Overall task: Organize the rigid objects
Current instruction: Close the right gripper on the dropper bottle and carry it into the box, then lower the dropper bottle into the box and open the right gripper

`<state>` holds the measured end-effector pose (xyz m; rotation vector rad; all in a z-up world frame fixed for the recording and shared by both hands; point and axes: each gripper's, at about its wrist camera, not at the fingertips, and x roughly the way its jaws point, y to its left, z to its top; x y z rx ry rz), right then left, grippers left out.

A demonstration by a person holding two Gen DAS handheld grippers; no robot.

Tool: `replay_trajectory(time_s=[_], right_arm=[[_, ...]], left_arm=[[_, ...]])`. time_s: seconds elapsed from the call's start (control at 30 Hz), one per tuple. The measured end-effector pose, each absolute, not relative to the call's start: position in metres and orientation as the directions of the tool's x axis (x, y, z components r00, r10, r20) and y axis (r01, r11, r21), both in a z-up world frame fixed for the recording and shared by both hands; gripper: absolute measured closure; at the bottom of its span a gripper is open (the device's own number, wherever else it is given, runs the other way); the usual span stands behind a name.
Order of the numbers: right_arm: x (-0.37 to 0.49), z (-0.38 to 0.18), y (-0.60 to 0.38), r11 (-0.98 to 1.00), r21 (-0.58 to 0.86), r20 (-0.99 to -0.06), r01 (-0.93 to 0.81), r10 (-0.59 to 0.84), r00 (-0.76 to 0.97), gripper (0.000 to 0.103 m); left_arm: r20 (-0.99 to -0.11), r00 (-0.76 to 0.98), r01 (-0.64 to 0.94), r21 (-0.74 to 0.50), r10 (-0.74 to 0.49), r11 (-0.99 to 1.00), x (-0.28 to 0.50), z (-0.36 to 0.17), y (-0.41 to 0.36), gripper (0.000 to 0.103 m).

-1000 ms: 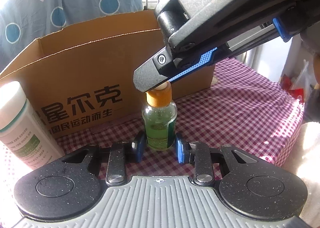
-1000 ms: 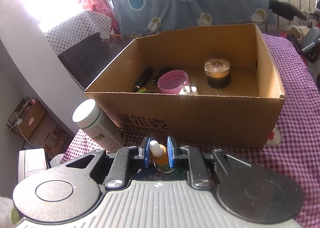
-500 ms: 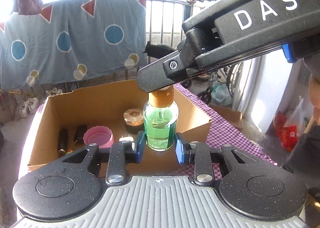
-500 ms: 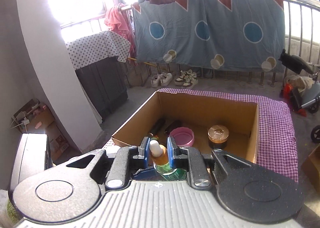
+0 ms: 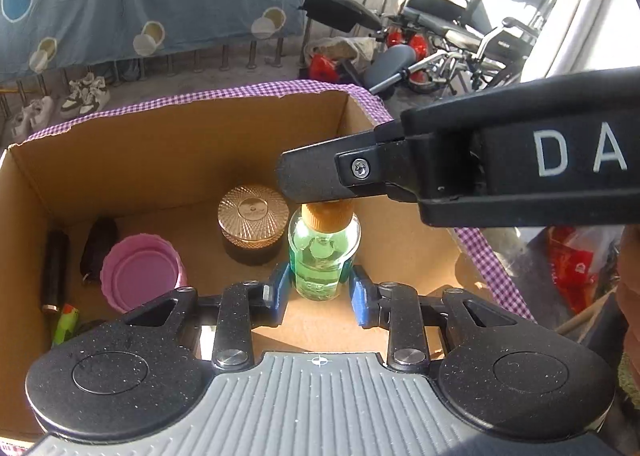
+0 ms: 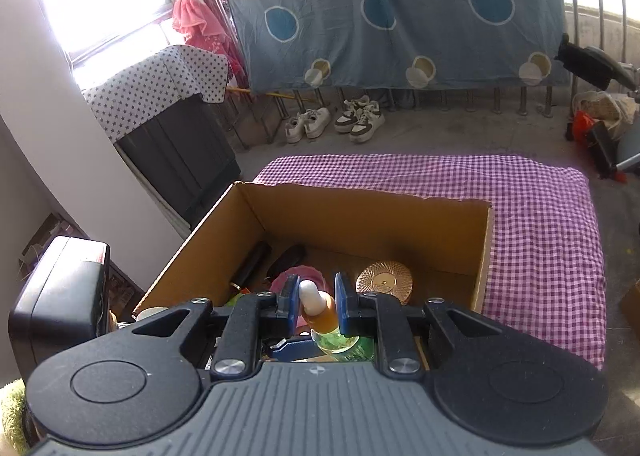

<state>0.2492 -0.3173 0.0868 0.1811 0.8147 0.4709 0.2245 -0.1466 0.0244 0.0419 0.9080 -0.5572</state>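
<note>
- The bottle (image 5: 323,256) is clear, glossy glass or plastic over green liquid, with a ribbed amber cap (image 5: 328,215) and a smooth white dropper bulb (image 6: 309,293).
- The box (image 5: 168,160) is matt brown corrugated cardboard.
- The jar (image 5: 252,230) has a shiny, coppery, faceted lid.
- The pink lid (image 5: 142,274) is matt plastic.
- The checked cloth (image 6: 540,216) is woven fabric.
- The left gripper (image 5: 320,292) has speckled matt black plastic, blue pads and bright metal screws.

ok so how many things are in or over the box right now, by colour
green: 2, the held bottle and a small green piece
pink: 1, cup
gold-lidded: 1, jar
black: 2, tube and dark oblong item
total: 6
</note>
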Motion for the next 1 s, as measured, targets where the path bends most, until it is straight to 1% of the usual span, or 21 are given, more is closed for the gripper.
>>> replay_trajectory(time_s=[0.23, 0.37, 0.47, 0.53, 0.57, 0.63, 0.7, 0.73, 0.8, 0.87, 0.97, 1.0], right_arm=[[0.270, 0.057, -0.332, 0.868, 0.393, -0.675, -0.304, 0.496, 0.546, 0.082], [0.273, 0.041, -0.335, 0.866, 0.402, -0.693, -0.296, 0.499, 0.520, 0.083], [0.270, 0.037, -0.333, 0.863, 0.396, -0.693, -0.313, 0.505, 0.515, 0.085], [0.268, 0.039, -0.328, 0.866, 0.379, -0.695, -0.325, 0.498, 0.518, 0.085], [0.267, 0.041, -0.325, 0.872, 0.359, -0.699, -0.333, 0.488, 0.523, 0.085], [0.264, 0.045, -0.321, 0.877, 0.339, -0.700, -0.340, 0.477, 0.531, 0.085], [0.261, 0.051, -0.321, 0.875, 0.347, -0.690, -0.338, 0.482, 0.540, 0.084], [0.257, 0.055, -0.322, 0.874, 0.352, -0.678, -0.334, 0.484, 0.553, 0.084], [0.247, 0.065, -0.325, 0.875, 0.364, -0.652, -0.319, 0.484, 0.584, 0.084], [0.234, 0.075, -0.331, 0.869, 0.394, -0.613, -0.298, 0.490, 0.619, 0.083], [0.203, 0.091, -0.337, 0.866, 0.423, -0.556, -0.265, 0.479, 0.679, 0.083], [0.190, 0.096, -0.338, 0.866, 0.427, -0.532, -0.260, 0.473, 0.702, 0.082]], left_arm=[[-0.823, 0.413, 0.428, -0.203, -0.391, 0.881, 0.243, 0.008, -0.148, 0.071], [-0.833, 0.396, 0.413, -0.214, -0.386, 0.885, 0.245, 0.004, -0.145, 0.069], [-0.834, 0.393, 0.412, -0.218, -0.388, 0.885, 0.241, 0.003, -0.145, 0.067], [-0.827, 0.399, 0.412, -0.222, -0.395, 0.883, 0.237, 0.005, -0.144, 0.059], [-0.828, 0.401, 0.412, -0.220, -0.393, 0.884, 0.237, 0.006, -0.145, 0.053], [-0.826, 0.410, 0.412, -0.211, -0.387, 0.886, 0.237, 0.006, -0.148, 0.050], [-0.821, 0.416, 0.412, -0.211, -0.390, 0.886, 0.236, 0.009, -0.149, 0.045], [-0.817, 0.422, 0.415, -0.212, -0.394, 0.885, 0.234, 0.011, -0.148, 0.043], [-0.803, 0.445, 0.420, -0.203, -0.396, 0.884, 0.228, 0.018, -0.147, 0.034], [-0.774, 0.484, 0.436, -0.191, -0.409, 0.879, 0.219, 0.027, -0.145, 0.028], [-0.723, 0.554, 0.469, -0.139, -0.413, 0.872, 0.198, 0.045, -0.143, 0.016], [-0.709, 0.573, 0.474, -0.122, -0.411, 0.872, 0.191, 0.051, -0.143, 0.013]])
